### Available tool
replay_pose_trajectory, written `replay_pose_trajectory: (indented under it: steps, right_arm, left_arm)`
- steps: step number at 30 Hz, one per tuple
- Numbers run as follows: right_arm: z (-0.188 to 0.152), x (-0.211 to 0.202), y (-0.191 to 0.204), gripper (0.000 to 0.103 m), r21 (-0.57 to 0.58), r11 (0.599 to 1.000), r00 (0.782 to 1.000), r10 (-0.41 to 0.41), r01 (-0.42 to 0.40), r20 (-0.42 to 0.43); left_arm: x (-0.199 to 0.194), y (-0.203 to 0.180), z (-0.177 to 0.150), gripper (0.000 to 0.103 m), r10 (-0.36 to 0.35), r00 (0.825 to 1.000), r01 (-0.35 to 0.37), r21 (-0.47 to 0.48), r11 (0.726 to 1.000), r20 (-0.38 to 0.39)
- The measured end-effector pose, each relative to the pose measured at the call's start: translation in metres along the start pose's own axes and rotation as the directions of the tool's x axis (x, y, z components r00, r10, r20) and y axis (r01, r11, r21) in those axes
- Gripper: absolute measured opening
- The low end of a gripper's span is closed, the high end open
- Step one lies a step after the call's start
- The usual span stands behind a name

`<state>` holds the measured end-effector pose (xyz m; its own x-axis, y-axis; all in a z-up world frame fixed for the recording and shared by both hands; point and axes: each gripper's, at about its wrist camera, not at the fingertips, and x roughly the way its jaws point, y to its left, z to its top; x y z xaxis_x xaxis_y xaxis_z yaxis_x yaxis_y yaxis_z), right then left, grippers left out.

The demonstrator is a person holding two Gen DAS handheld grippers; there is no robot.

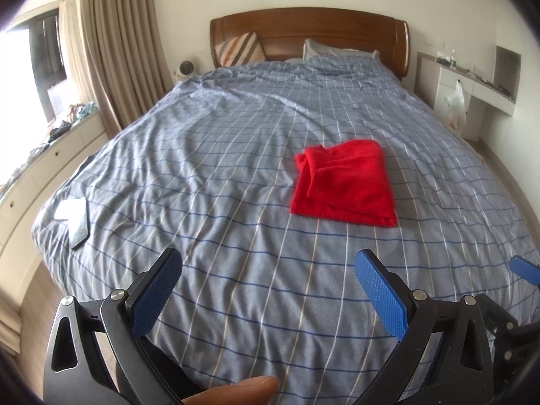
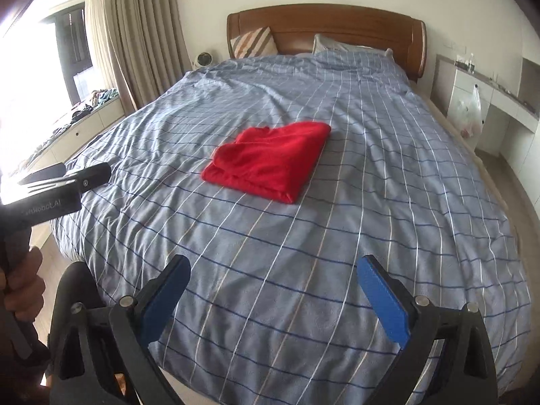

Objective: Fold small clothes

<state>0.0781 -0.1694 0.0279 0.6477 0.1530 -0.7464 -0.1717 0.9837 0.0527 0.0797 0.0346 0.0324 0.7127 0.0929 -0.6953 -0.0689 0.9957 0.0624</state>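
two views, left wrist first. the red garment [image 1: 342,182] lies folded into a rough square on the checked duvet [image 1: 219,168] of the bed, right of centre and well apart from the left gripper [image 1: 268,287], whose blue pads stand wide and released over bare duvet with nothing between them. a fingertip [image 1: 243,389] of the person shows at the near edge, under the tool. a pad of the right gripper [image 1: 526,270] peeks in at the far right. near the left edge of the bed lie a white item and a phone-like slab [image 1: 77,224], not part of the job

from the right wrist, the garment [image 2: 270,162] sits left of centre, its stacked layers showing along the near right edge. the right gripper [image 2: 273,290] hangs tilted down toward the bed, jaws spread and empty. the left tool's body [image 2: 64,185] and the hand [image 2: 20,287] gripping its handle show at the left edge

the cloth looks soft, light and limp, likely fleece-like; it would sag if lifted by one corner, so a pinch at two corners of a folded edge would suit best
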Motion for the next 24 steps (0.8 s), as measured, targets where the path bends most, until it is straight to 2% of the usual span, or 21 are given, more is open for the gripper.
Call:
replay_pose_trajectory:
  steps: [11, 24]
  right_arm:
    - [0.012, -0.036, 0.005, 0.100, 0.007, 0.998, 0.997, -0.056, 0.056, 0.049]
    - [0.016, -0.041, 0.017, 0.100, -0.025, 0.997, 0.995, -0.075, 0.077, 0.066]
  left_arm:
    - [-0.009, -0.007, -0.011, 0.103, -0.028, 0.999, 0.028, -0.004, 1.000, -0.019]
    - [-0.022, -0.013, -0.011, 0.103, 0.008, 1.000, -0.008, 0.030, 1.000, 0.003]
